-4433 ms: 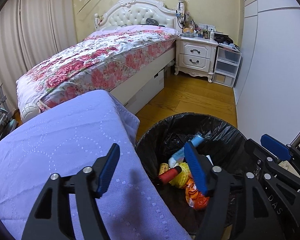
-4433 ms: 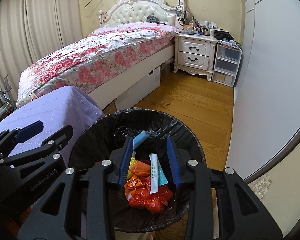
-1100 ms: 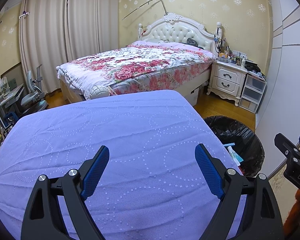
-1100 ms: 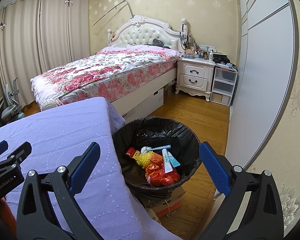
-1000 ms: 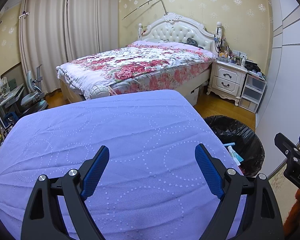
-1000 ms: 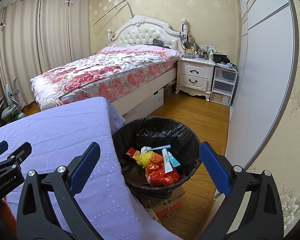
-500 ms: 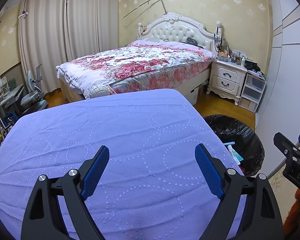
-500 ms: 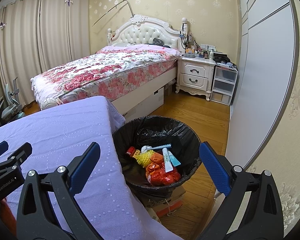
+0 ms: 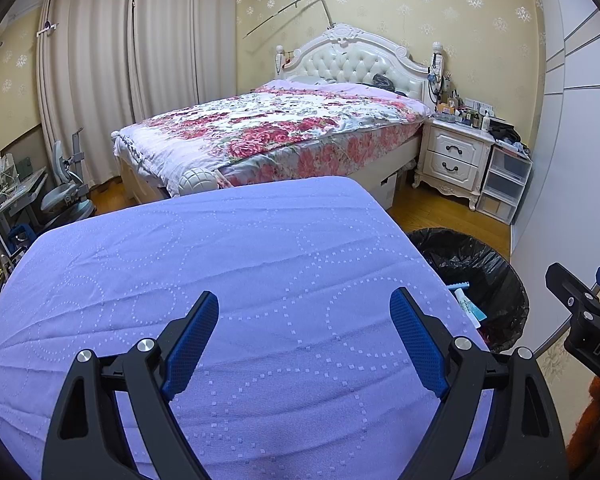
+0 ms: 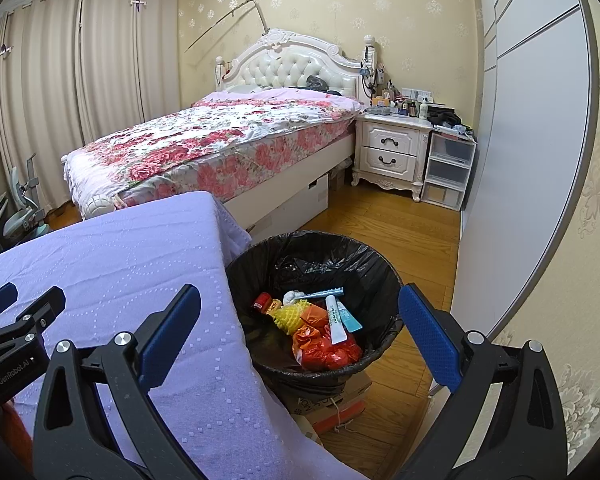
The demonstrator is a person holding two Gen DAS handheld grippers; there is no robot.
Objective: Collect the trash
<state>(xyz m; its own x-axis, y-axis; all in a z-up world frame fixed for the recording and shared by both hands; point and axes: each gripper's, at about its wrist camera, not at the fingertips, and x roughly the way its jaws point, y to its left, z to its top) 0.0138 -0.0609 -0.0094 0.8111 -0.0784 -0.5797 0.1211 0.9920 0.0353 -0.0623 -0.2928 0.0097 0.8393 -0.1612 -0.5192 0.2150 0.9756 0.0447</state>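
Note:
A bin lined with a black bag point(image 10: 380, 264) stands on the floor right of the table; it also shows in the left wrist view point(image 9: 496, 276). Inside lie an orange-red wrapper point(image 10: 324, 350), a yellow foam net point(image 10: 292, 314), a white tube point(image 10: 336, 320), a blue comb point(image 10: 326, 292) and a small red-capped bottle point(image 10: 266, 304). My left gripper point(image 9: 304, 336) is open and empty above the purple tablecloth point(image 9: 220, 264). My right gripper point(image 10: 300, 332) is open and empty, above the table's right edge and the bin.
The cloth-covered table point(image 10: 112, 264) fills the lower left. A flowered bed point(image 10: 220, 140) stands behind it, with a white nightstand point(image 10: 392, 152) and plastic drawers point(image 10: 448, 172) to its right. A white wardrobe point(image 10: 528, 160) lines the right side. A cardboard box point(image 10: 332, 400) sits under the bin.
4.4 s ago both grippers were low over the bin, the right one nearly shut over the trash. Both have since pulled back and up and stand wide open; nothing moved in the last second.

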